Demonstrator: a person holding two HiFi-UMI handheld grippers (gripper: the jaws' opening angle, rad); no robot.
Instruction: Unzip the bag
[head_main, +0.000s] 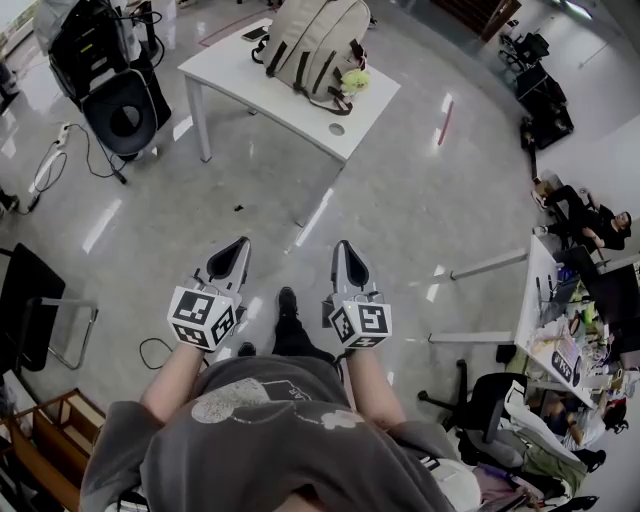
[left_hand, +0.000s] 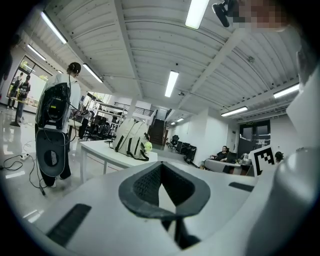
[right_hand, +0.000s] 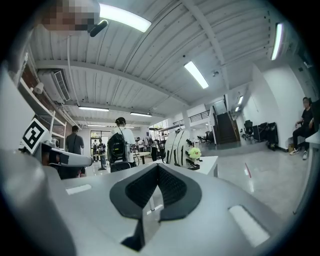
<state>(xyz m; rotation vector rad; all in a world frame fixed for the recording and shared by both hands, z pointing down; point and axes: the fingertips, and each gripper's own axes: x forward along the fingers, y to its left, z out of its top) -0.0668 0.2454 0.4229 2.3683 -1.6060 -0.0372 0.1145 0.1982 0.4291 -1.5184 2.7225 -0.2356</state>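
Beige backpack (head_main: 318, 45) stands on a white bench (head_main: 225, 72) well ahead of the person, with a small yellow-green plush toy (head_main: 355, 80) at its right side. Both grippers are held low in front of the person's waist, over the glossy grey floor (head_main: 400, 200), side by side and pointing toward the bench but well apart from it. The left tongs (head_main: 238, 250) are together at the tips with nothing between them, and the right tongs (head_main: 345, 250) are likewise closed and empty. Each gripper view shows the backpack small beyond the joined tips.
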